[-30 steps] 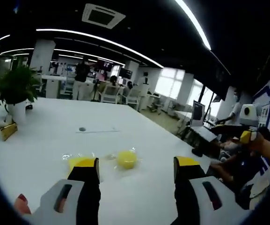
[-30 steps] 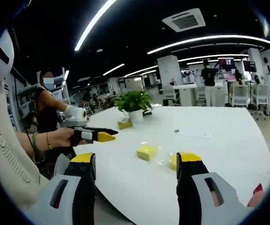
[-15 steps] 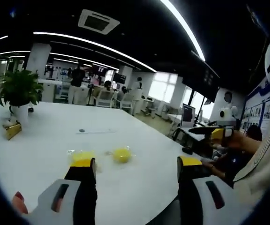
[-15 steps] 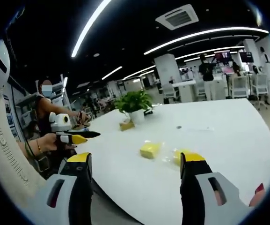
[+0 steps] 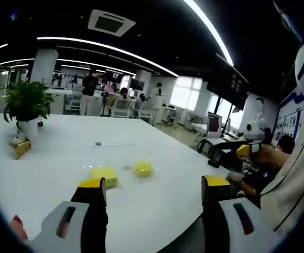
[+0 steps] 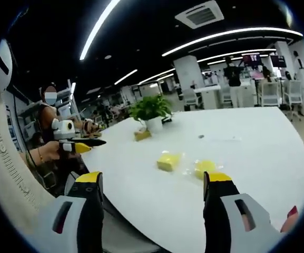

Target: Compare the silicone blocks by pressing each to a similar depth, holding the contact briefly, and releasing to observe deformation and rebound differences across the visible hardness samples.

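While both claws hang above the near edge of the white tabletop (image 5: 46,158), we note two yellow silicone samples lying side by side on it, each in a clear wrapper. In the left gripper view, the square yellow block (image 5: 105,174) sits just ahead of the left claw (image 5: 154,188), close to its left jaw tip, and the round yellow block (image 5: 142,168) lies just to its right, apart from it. Left claw is released: its yellow-tipped black jaws stand wide apart with nothing between them, clear of both blocks.

In the right gripper view, the same pair appears with the square block (image 6: 168,161) on the left and the round block (image 6: 205,167) on the right, the latter just beyond the right jaw tip of the right claw (image 6: 154,182). Right claw is likewise released, jaws spread, holding nothing and touching neither sample.

We see the left claw again in the right gripper view (image 6: 83,145), held out over the tabletop's edge in the person's hand (image 6: 49,153); from this angle its jaws look close together, so we go by its own view. The right claw shows at the right of the left gripper view (image 5: 236,150).

Farther back on the tabletop we record a potted plant (image 5: 26,105) in a white pot, a small gold-coloured box (image 5: 21,148) beside it, and a small dark round mark (image 5: 98,143).
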{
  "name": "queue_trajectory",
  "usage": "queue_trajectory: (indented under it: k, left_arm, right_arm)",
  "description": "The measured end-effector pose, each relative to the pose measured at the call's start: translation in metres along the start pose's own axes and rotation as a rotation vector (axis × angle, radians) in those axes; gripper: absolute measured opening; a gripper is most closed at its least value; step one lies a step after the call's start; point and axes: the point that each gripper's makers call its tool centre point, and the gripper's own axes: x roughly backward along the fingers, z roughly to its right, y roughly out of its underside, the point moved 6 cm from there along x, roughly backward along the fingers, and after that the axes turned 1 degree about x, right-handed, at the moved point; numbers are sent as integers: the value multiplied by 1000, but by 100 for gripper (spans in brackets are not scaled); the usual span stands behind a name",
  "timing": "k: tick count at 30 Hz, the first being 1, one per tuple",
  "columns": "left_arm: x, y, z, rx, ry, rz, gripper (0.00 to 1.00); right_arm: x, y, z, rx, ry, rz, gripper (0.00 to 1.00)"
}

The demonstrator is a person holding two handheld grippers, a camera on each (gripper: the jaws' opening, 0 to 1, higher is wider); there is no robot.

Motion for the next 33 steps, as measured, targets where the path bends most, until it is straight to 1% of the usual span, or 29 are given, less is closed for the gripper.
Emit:
queue_trajectory:
  k: [3,6,7,9,11,13,16,20,22,27,30,33]
  left_arm:
    - [1,1,-5,-18,-19,-23,72]
    - [3,0,-9,-35,-32,-40,71]
    - [4,0,-10,-33,-35,-41,72]
    - [7,-4,-13,-27,-49,-22,71]
    - [8,-7,-14,-27,-63,-7,69]
    - [10,-9,-16,-33,-76,11,68]
    - [9,-11,-18,-10,-70,22,66]
    - [8,-12,-19,-17,-67,22,66]
    - [6,-12,-21,-7,-60,13,63]
    - [4,-14,-22,2,-44,25,63]
    - [3,-15,-24,17,-33,37,61]
    - [2,-15,-24,38,-27,43,56]
  right_arm:
    - [5,3,6,-1,13,-5,72]
    - [9,4,12,4,27,-24,71]
    - [10,5,14,10,28,-35,71]
    - [11,4,16,19,17,-60,71]
    - [12,3,16,32,9,-78,71]
    - [12,0,16,41,4,-72,70]
    - [11,-5,13,30,-14,-46,67]
    - [10,-9,11,40,-16,-26,66]
    - [9,-9,10,31,-26,-23,67]
    - [9,-10,9,22,-38,-19,68]
    - [9,-12,8,3,-53,-4,65]
    - [8,-14,6,12,-59,10,63]
